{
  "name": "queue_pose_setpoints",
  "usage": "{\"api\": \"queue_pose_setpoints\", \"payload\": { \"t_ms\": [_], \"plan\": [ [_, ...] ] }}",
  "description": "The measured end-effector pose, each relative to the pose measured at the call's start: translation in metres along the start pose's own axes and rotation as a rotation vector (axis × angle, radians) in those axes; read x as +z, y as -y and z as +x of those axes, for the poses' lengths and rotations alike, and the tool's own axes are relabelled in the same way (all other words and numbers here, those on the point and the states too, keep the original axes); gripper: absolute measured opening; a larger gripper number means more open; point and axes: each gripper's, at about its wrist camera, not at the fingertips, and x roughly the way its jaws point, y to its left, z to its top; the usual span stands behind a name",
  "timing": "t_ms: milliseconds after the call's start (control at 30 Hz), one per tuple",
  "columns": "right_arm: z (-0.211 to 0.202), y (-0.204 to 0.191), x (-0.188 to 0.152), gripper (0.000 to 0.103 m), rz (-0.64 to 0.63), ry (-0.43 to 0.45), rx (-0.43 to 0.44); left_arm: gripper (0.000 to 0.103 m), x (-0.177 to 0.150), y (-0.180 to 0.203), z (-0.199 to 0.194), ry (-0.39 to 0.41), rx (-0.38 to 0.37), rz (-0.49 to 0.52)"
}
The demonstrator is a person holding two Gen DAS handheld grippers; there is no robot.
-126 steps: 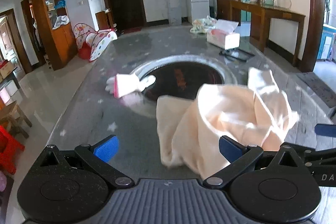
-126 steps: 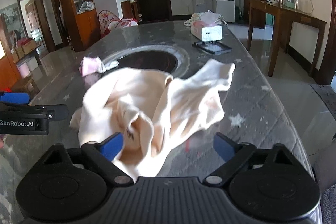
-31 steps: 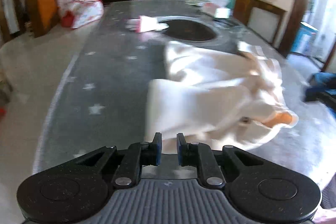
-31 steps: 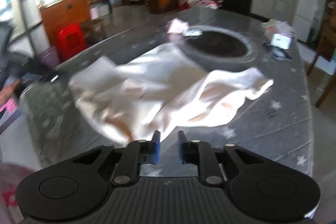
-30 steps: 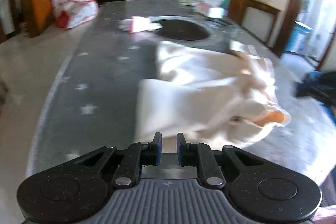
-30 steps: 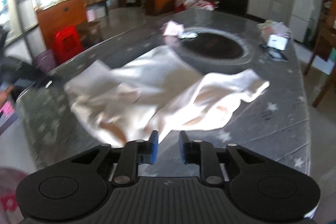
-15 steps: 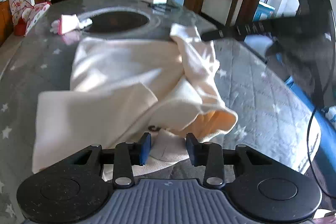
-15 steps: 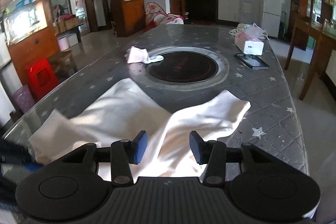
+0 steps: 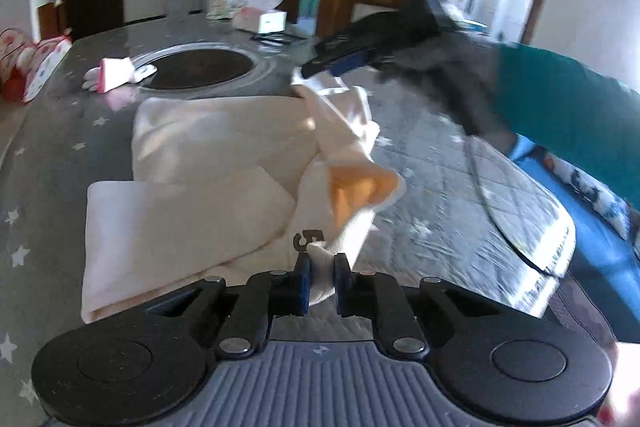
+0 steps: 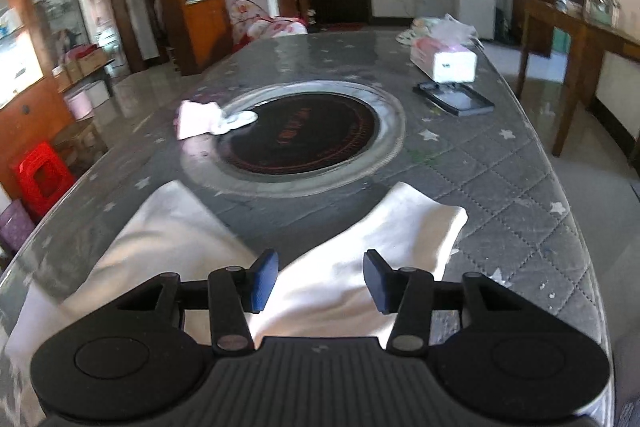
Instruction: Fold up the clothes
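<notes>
Cloth lay rumpled on the counter (image 10: 520, 195), on the near side of the round cooktop (image 10: 296, 135) set into it: a cream garment (image 9: 208, 163), partly doubled over, with a printed mark showing near its closest edge. The left hand-held gripper (image 9: 320, 281) was closing, and its blue pads already pinched a fold of that near edge. The right hand-held gripper (image 10: 320, 277) hovered over another part of the garment with its jaws apart, the fabric lying below them but not pinched. In the left view it appeared blurred, reaching in from the cooktop's right on a teal sleeve (image 9: 560, 99). A pink-and-white cloth (image 10: 200, 117) sat at the cooktop's left rim; a tissue box (image 10: 444, 61) stood beyond it.
</notes>
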Motion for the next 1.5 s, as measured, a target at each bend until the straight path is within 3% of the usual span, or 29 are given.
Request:
{"api": "queue_pose_setpoints", "payload": {
  "t_ms": [200, 433, 500, 633, 800, 933, 1000, 1167, 1267, 1500],
  "plan": [
    [0.014, 0.000, 0.001, 0.048, 0.001, -0.014, -0.018, 0.013, -0.014, 0.007, -0.009, -0.025, -0.068, 0.054],
    [-0.002, -0.028, -0.007, 0.051, -0.129, -0.013, 0.016, 0.019, -0.009, 0.010, -0.009, -0.039, -0.119, 0.116],
    [0.002, -0.026, -0.005, 0.051, -0.115, -0.022, 0.008, 0.020, -0.002, 0.006, -0.012, -0.012, -0.127, 0.106],
    [0.016, -0.016, 0.001, 0.049, -0.046, -0.043, -0.010, 0.035, 0.009, -0.003, -0.020, 0.045, -0.102, 0.075],
    [0.036, -0.007, 0.005, 0.049, 0.025, -0.048, -0.046, 0.036, 0.025, -0.020, -0.009, 0.078, -0.053, -0.015],
    [0.054, -0.002, 0.007, 0.048, 0.068, -0.060, -0.090, 0.036, 0.040, -0.022, 0.015, 0.082, -0.056, -0.062],
    [0.060, -0.001, 0.005, 0.043, 0.049, -0.062, -0.118, 0.036, 0.045, -0.019, 0.026, 0.079, -0.080, -0.062],
    [0.061, 0.001, 0.003, 0.006, -0.009, -0.057, -0.144, 0.036, 0.053, -0.005, 0.049, 0.059, -0.148, -0.047],
    [0.052, 0.004, 0.002, 0.002, -0.030, -0.038, -0.158, 0.046, 0.056, 0.003, 0.058, 0.060, -0.153, -0.027],
    [0.020, 0.021, 0.005, 0.001, -0.034, 0.017, -0.179, 0.044, 0.057, 0.017, 0.081, 0.023, -0.088, 0.021]
  ]
}}
